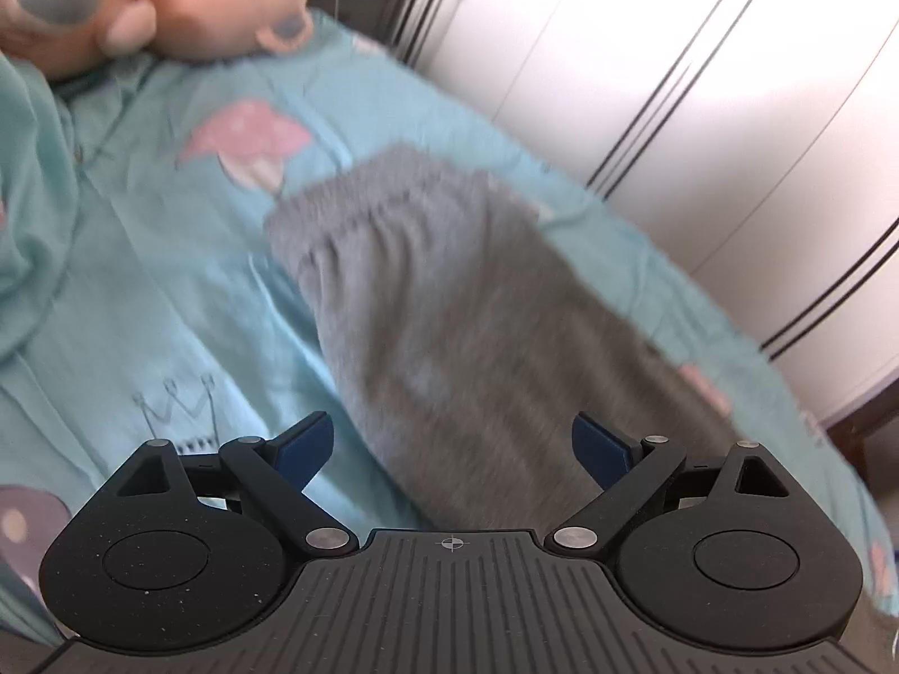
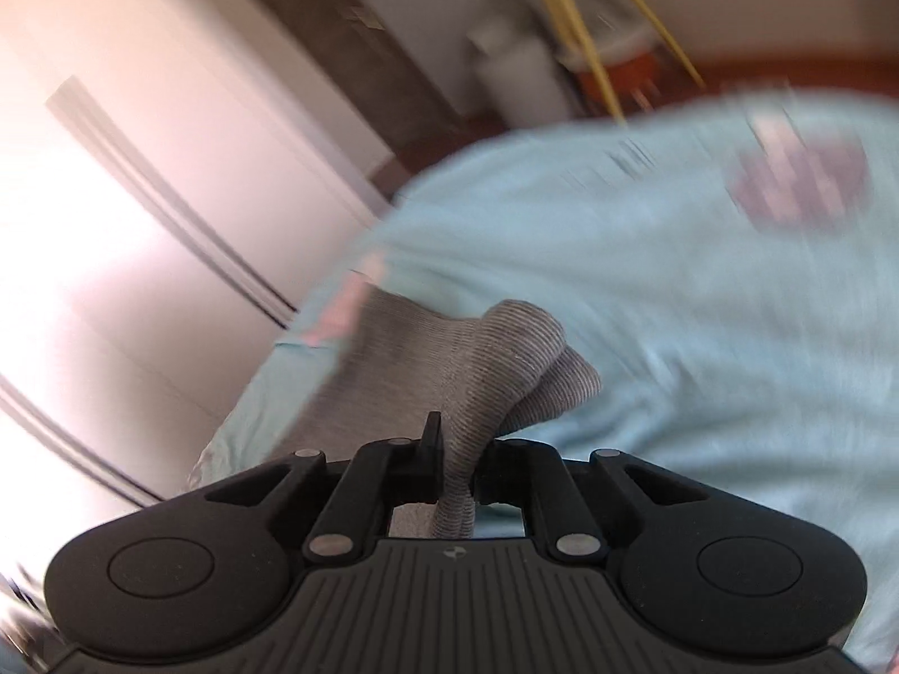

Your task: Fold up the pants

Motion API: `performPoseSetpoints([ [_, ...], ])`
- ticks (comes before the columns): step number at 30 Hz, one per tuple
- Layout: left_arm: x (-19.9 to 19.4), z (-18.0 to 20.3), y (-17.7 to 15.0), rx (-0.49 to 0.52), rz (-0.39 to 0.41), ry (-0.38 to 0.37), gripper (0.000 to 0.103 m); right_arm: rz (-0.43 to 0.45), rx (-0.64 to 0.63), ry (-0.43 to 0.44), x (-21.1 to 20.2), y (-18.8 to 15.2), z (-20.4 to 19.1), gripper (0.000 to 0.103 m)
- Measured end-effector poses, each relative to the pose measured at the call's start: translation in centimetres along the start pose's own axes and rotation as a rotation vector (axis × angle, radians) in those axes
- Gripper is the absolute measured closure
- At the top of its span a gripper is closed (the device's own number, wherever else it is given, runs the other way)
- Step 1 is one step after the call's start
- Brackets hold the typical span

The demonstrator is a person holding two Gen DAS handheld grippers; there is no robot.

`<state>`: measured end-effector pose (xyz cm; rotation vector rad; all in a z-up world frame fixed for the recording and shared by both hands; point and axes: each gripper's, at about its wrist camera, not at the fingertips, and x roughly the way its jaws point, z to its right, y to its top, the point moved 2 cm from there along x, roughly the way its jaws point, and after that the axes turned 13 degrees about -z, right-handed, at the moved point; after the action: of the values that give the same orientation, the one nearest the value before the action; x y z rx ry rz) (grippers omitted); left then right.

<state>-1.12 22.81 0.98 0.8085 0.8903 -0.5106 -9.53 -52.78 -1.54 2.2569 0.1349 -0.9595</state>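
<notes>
The pants (image 1: 449,309), grey and soft-knit, are lying stretched along the bed (image 1: 140,292), which is wearing a pale turquoise cover printed with pink mushrooms. In the left wrist view their gathered elastic waistband is pointing away toward the far end of the bed, and the rest of the cloth is running back toward the camera, passing under and between the arms of the left tongs (image 1: 452,446).

The left tongs are standing spread wide, their blue-padded fingertips (image 1: 306,443) well apart, one over the bedcover and the other over the grey cloth. They are gripping nothing; whether they are touching the fabric beneath cannot be told from this blurred view.

The right tongs (image 2: 455,449) are pressed together and pinching a bunched fold of the pants (image 2: 494,370). The ribbed grey cloth is rising out of the closed fingers in a rumpled lump, with more of it trailing off to the left over the bed's edge side, and a strip hanging down between the fingers toward the camera.

A plush toy (image 1: 146,0), pinkish with grey patches, is resting at the far end of the bed. A white wardrobe (image 1: 702,84) with dark vertical lines is standing beside the bed.
</notes>
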Motion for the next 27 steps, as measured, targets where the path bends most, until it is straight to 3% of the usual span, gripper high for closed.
performPoseSetpoints([
  [3,-2.0,0.4,0.0,0.032,0.031,-0.027,0.007,0.050,-0.188,-0.026,-2.3,0.2,-5.6,0.094],
  [7,-4.7,1.1,-0.5,0.103,0.080,-0.056,0.007,0.157,-0.595,-0.013,-5.4,-3.2,-17.1,0.094],
  [11,-6.2,0.8,-1.2,0.125,0.108,-0.098,0.007,0.150,-0.971,0.175,-6.8,-12.5,-26.8,0.094],
  [13,-6.3,0.4,-1.7,0.118,0.099,-0.111,0.007,0.073,-1.126,0.271,-5.9,-18.5,-29.5,0.094],
  [15,-6.1,0.0,-2.2,0.115,0.068,-0.124,0.007,-0.059,-1.232,0.319,-3.4,-24.5,-30.6,0.094],
  [17,-5.6,-0.3,-2.8,0.120,0.041,-0.123,0.007,-0.255,-1.263,0.288,0.9,-29.2,-30.3,0.094],
  [19,-5.0,-0.7,-3.5,0.132,0.016,-0.121,0.007,-0.435,-1.242,0.217,5.5,-31.8,-28.8,0.093],
  [21,-4.2,-0.9,-3.9,0.138,0.000,-0.131,0.006,-0.380,-1.224,0.207,5.5,-32.6,-27.9,0.093],
  [24,-2.3,0.1,-4.0,0.134,-0.057,-0.179,0.006,-0.408,-1.191,0.224,4.7,-31.6,-28.0,0.091],
  [27,-0.6,2.7,-4.3,0.178,-0.135,-0.282,0.006,-0.480,-1.136,0.296,3.0,-30.6,-28.2,0.076],
])
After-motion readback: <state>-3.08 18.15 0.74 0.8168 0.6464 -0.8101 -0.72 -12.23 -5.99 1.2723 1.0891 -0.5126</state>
